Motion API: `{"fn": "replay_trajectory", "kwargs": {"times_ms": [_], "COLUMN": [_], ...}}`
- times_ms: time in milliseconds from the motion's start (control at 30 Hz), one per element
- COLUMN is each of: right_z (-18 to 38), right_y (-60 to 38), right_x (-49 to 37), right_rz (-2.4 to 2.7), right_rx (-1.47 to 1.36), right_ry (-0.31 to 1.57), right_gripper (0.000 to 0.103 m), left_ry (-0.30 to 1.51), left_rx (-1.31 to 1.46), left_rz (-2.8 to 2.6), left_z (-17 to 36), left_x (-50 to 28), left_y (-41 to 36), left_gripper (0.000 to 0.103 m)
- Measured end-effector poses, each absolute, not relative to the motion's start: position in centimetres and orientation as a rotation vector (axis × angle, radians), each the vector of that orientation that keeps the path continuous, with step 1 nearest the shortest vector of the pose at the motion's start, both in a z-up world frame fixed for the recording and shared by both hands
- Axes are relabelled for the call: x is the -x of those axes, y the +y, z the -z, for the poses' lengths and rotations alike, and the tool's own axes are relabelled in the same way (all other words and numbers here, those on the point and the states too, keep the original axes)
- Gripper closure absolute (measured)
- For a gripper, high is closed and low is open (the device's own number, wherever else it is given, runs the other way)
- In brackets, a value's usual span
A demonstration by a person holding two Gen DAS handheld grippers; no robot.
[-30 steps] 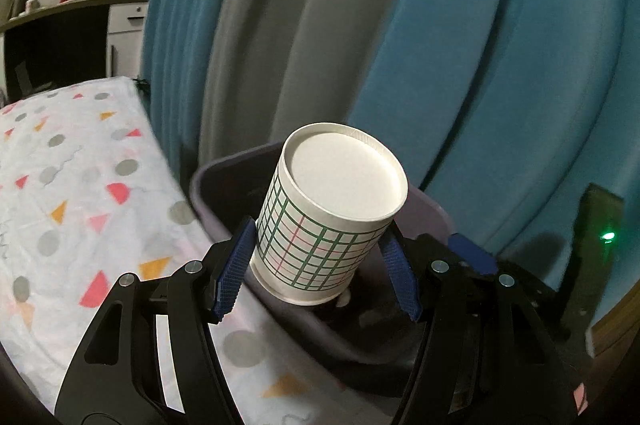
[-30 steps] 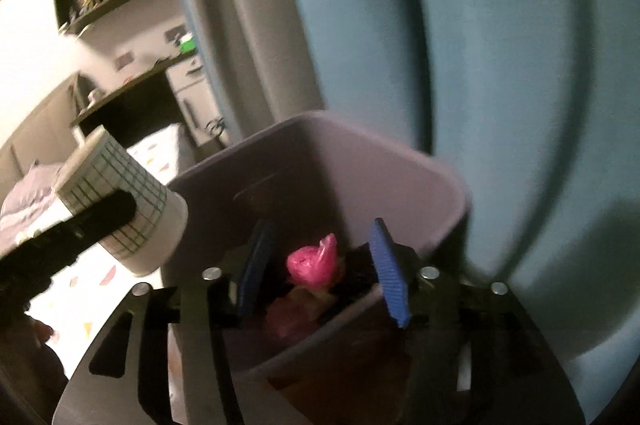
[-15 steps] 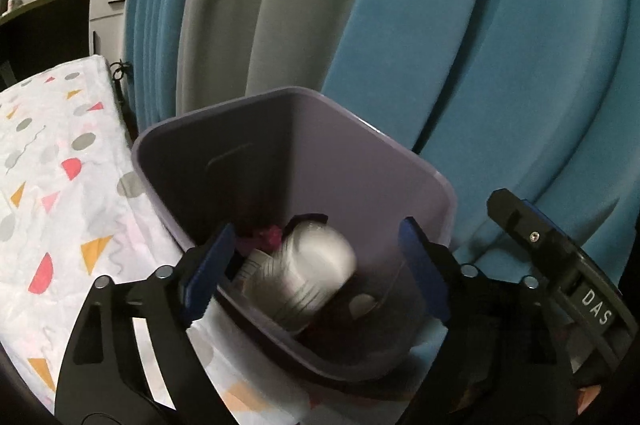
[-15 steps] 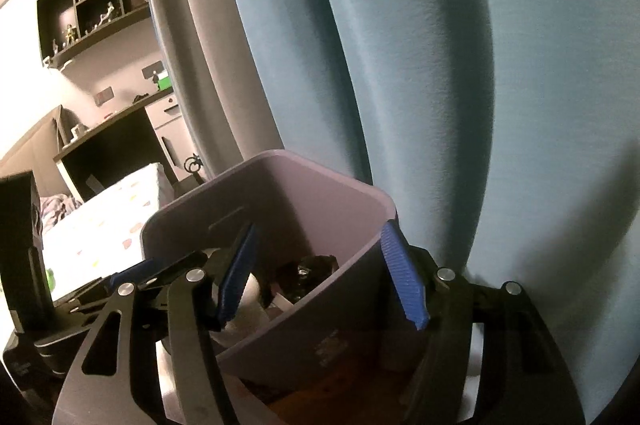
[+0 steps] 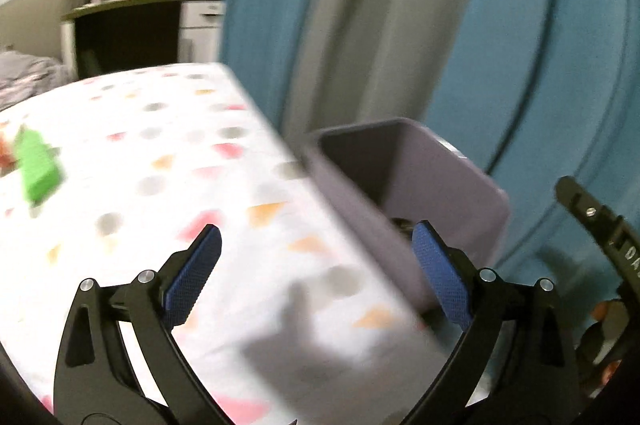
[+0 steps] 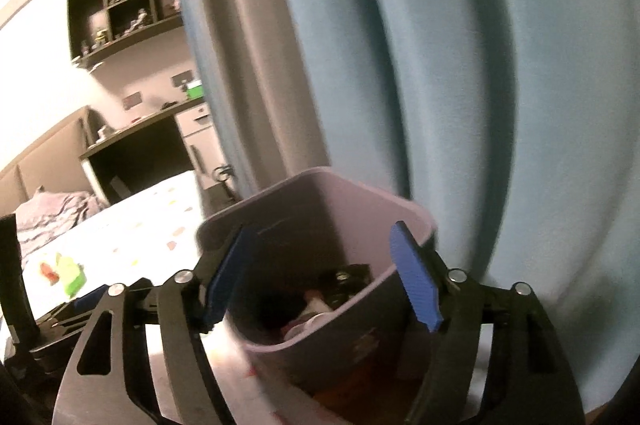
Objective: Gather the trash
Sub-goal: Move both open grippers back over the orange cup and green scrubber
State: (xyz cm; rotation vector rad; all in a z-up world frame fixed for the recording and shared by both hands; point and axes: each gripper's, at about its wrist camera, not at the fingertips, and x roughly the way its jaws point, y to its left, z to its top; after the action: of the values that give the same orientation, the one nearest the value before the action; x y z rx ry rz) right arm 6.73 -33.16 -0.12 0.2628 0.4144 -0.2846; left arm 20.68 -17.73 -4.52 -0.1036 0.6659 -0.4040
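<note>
Black right tool (image 5: 600,237) (lettering "DA")

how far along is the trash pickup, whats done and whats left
Done: some trash already lies inside the purple bin, with pale and dark pieces at its bottom. In hand: nothing. The left gripper and right gripper have just been opening and both are empty; the left one points over the patterned tablecloth. Left: a green item with something red beside it is on the table, likely next.
</note>
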Motion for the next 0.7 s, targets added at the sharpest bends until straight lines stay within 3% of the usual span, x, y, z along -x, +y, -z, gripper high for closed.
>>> {"fn": "replay_trajectory", "kwargs": {"times_ms": [367,700], "right_z": [0.0,0.2], "right_y": [-24.7,-17.9], "right_x": [-8.5,-10.0], "right_rz": [0.134,0.061], "right_rx": [-0.189,-0.141], "right_ry": [0.462,0.492], "right_gripper": [0.027,0.027], "left_ry": [0.636,0.627], "left_rx": [0.123,0.16], "left_rz": [0.136,0.061], "left_z": [4.4,4.2], "left_x": [-17.0,-15.8], "left_y": [-5.2,1.3], "left_gripper": [0.007,0.007]}}
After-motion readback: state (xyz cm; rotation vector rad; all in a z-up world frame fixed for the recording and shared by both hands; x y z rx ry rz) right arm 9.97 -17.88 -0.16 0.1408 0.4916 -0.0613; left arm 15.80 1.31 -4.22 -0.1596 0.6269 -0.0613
